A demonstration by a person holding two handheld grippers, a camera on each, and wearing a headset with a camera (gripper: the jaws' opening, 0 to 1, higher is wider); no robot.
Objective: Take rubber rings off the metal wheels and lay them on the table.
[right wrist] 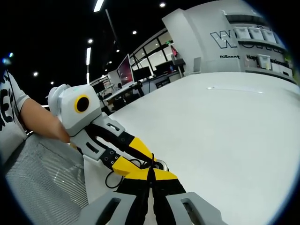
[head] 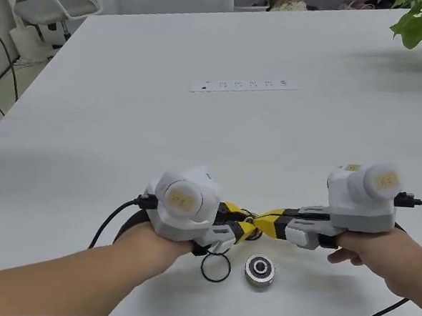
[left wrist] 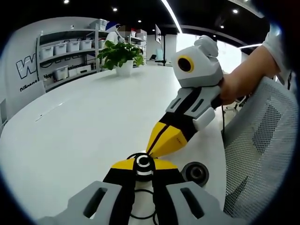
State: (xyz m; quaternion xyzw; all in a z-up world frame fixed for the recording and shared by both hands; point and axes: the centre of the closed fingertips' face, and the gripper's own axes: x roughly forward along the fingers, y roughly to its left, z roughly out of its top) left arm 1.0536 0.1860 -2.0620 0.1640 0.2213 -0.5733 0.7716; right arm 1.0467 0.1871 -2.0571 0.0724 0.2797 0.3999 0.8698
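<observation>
Both grippers meet tip to tip over the near edge of the white table [head: 198,128]. The left gripper [head: 239,231] is clamped on a small metal wheel [left wrist: 143,162], which sits right between its yellow jaws with the shiny hub facing the camera in the left gripper view. The wheel is held up off the table.

The right gripper [head: 264,222] comes in from the opposite side, with its jaws squeezed together and its tip right at the top rim of that wheel. It looks like it's pinching the black rubber ring [left wrist: 132,157] that runs around the wheel, though the pinch point itself is tiny and hard to make out.

A second metal wheel [head: 260,270] lies flat on the table just beneath the two tips, on the person's side. A loose ring [head: 216,267] lies flat beside it, right under the left gripper's jaws and next to the left hand. The two look close together, but I can't tell if they're touching.

Well beyond both grippers there's a socket strip [head: 244,85] set into the tabletop.
</observation>
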